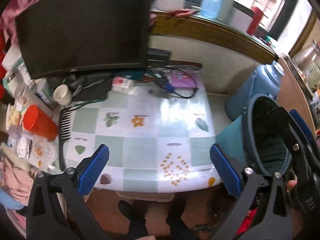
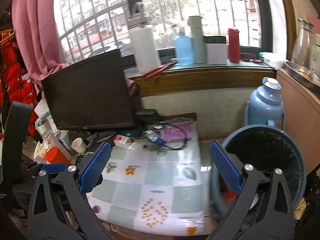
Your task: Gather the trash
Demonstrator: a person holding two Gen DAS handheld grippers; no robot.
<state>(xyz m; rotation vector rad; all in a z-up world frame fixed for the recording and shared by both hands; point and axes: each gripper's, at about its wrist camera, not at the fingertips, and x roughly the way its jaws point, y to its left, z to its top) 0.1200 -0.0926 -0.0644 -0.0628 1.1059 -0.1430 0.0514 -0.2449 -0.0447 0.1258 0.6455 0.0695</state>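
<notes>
Both grippers gape empty; no label reads clearly.

Daylight pours through a barred window (image 2: 180, 14) at twelve o'clock, above a wooden sill (image 2: 200, 78). A pink curtain (image 2: 34, 30) hangs at ten o'clock. A cabinet (image 2: 298, 116) stands at three o'clock on a brown floor (image 1: 104, 202).

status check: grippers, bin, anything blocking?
Left hand-held gripper open, empty. Right hand-held gripper open, empty. Trash bin right of the table, black-lined. Table centre bare; clutter with orange cup on the left.
</notes>
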